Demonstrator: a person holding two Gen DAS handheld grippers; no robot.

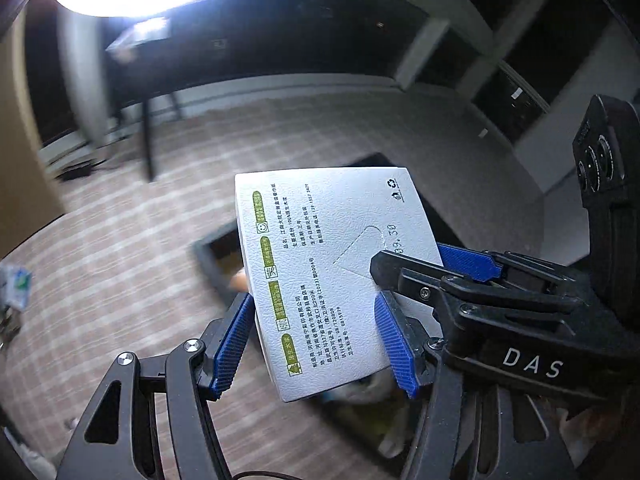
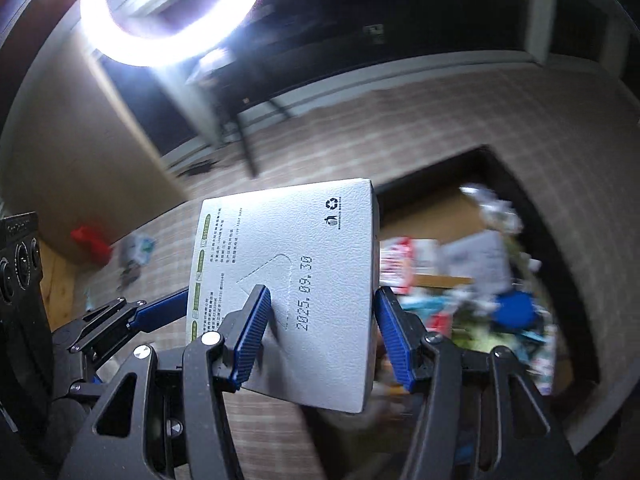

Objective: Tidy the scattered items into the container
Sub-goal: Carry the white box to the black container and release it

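Note:
A white tissue box with green labels and printed text is held in the air by both grippers at once. My left gripper is shut on its near end, one blue pad on each side. My right gripper is shut on the same box, which shows the date 2025.09.30. The right gripper's black body and blue fingers also show in the left wrist view. The dark-rimmed container sits below and to the right on the checked cloth, filled with several mixed items.
A bright ring light glares overhead. A red item and small packets lie on the cloth at the left. A black-legged table stands behind. The container's rim shows under the box.

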